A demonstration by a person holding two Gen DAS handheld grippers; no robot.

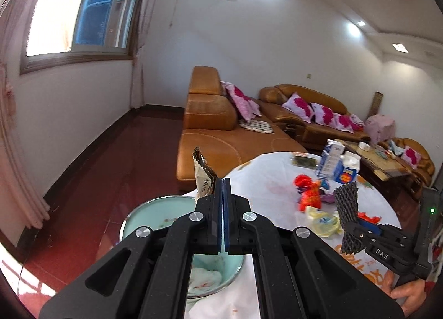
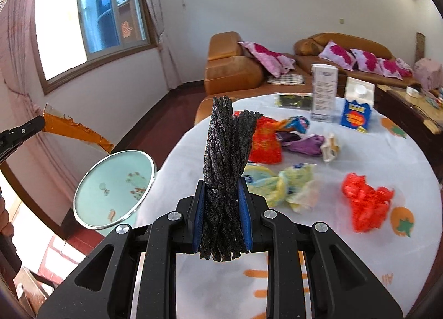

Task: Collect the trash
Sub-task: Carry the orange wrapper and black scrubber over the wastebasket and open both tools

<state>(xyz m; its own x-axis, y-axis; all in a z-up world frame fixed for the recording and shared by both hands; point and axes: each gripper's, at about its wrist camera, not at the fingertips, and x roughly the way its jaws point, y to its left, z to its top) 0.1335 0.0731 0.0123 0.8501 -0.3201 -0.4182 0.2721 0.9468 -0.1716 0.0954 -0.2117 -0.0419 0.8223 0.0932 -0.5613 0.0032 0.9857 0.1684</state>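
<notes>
While wrappers (image 2: 279, 183) crowd it, table's near edge (image 2: 166, 164) meets bin (image 2: 113, 189).

The left wrist view sits just behind the left tongs (image 1: 223, 189), tilted down over the near left edge of the desk (image 1: 277, 180), with the bin (image 1: 155, 208) close beneath and the sofa (image 1: 218, 131) beyond. The right wrist view sits just behind the right tongs (image 2: 221, 202), looking down across the desk (image 2: 360, 158) toward the same sofa (image 2: 235, 70), with the bin (image 2: 113, 189) left of the desk. Both views share desk, bin, sofa and window (image 1: 91, 12) (image 2: 91, 17), and each catches the other tongs at its edge.
</notes>
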